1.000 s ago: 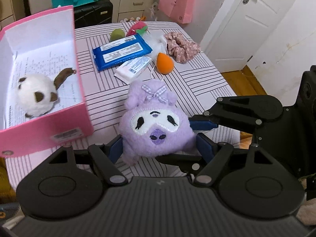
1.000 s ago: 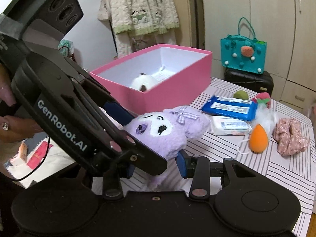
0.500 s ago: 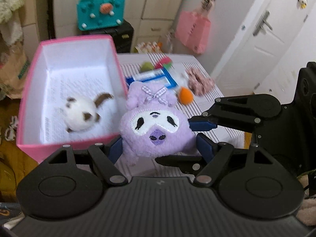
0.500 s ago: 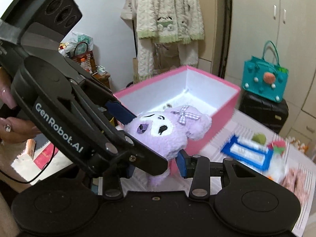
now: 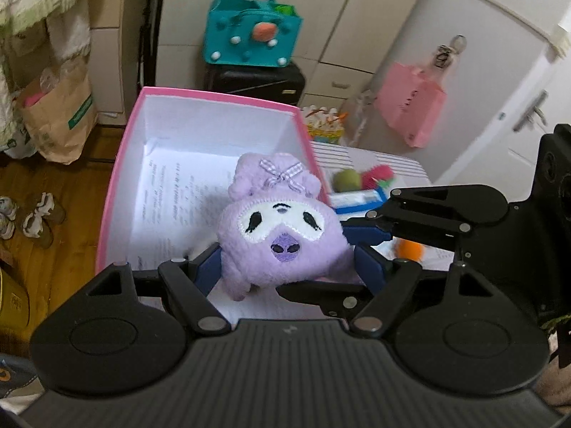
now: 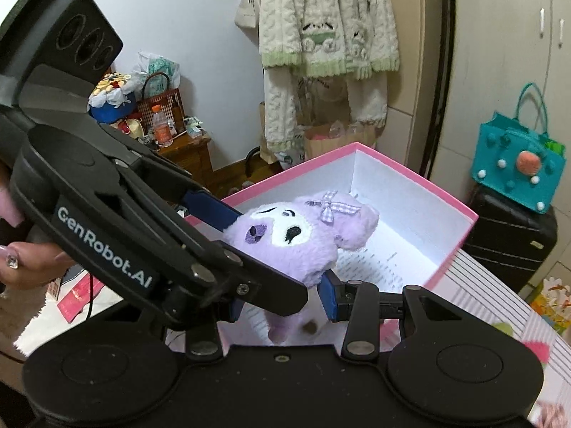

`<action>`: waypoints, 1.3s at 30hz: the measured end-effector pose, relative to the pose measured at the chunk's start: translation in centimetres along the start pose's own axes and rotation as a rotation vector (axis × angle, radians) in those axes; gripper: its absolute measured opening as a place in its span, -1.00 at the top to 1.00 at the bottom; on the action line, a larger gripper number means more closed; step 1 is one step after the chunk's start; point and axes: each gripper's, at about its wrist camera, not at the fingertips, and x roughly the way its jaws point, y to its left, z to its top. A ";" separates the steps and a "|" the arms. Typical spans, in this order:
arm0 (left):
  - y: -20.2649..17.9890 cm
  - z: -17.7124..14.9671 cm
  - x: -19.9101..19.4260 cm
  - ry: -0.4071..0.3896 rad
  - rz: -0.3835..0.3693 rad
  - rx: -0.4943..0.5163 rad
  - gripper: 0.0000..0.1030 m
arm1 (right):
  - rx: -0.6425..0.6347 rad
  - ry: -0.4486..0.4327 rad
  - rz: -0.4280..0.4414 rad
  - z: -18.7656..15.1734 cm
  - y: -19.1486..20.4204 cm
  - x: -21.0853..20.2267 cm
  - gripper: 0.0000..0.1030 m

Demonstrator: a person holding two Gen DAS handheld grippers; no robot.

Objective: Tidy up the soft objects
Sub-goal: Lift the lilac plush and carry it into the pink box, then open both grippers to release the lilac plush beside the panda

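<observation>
Change since earlier frames: you have carried the purple plush toy [image 5: 282,235] off the striped table [image 5: 389,162]; it now hangs above the open pink box [image 5: 121,164], over the printed paper [image 5: 178,196] lining the box floor.
Left gripper [image 5: 285,260]: your blue fingers [image 5: 208,267] are pressed into both sides of the toy, clamped on it.
Right gripper [image 6: 282,299]: its blue fingers [image 6: 328,296] also bear on the toy from the opposite direction, so you hold it with both tools at once. The left gripper's body crosses the right wrist view diagonally and hides the near pad.
Toy attitude: face toward the left wrist camera, gingham bow [image 5: 282,174] uppermost, lower body dangling between the pads.
Box: white interior, pink walls, standing at the table edge.
Table contents: a green ball [image 5: 346,180], a red-pink item [image 5: 378,174], a blue wipes packet [image 5: 360,199] and an orange sponge [image 5: 410,248], all blurred, lie beyond the box.
Background: teal bag [image 5: 251,35] on a black suitcase [image 5: 257,80]; pink bag [image 5: 410,110] hanging on the door.
</observation>
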 end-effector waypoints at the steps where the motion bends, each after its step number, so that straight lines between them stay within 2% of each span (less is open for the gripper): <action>1: 0.7 0.6 0.6 0.009 0.005 -0.012 -0.50 | 0.006 0.009 0.006 0.5 -0.7 1.0 0.09; 8: 4.3 4.8 6.3 0.069 0.038 -0.070 -0.47 | 0.029 0.074 0.023 2.5 -5.0 6.8 0.09; 12: 5.7 5.9 8.8 0.124 0.064 -0.088 -0.44 | 0.042 0.114 0.032 2.8 -6.7 9.5 0.09; 19: 6.5 6.1 10.1 0.181 0.090 -0.076 -0.31 | -0.003 0.183 0.015 3.0 -7.0 11.9 0.09; 23: 6.6 6.3 10.5 0.199 0.104 -0.092 -0.30 | -0.046 0.203 -0.010 3.3 -6.9 12.6 0.09; 31: 6.0 5.7 10.3 0.150 0.151 -0.074 -0.31 | -0.102 0.251 -0.059 3.2 -6.5 13.5 0.03; 34: 6.1 5.6 9.6 0.144 0.120 -0.071 -0.37 | -0.133 0.242 -0.104 3.2 -6.1 12.9 -0.14; 36: 5.7 5.2 8.8 0.126 0.122 -0.050 -0.37 | -0.154 0.231 -0.121 3.1 -5.7 12.0 -0.14; 39: 4.9 4.5 7.4 0.101 0.134 -0.008 -0.40 | -0.126 0.205 -0.100 2.9 -6.1 10.2 -0.14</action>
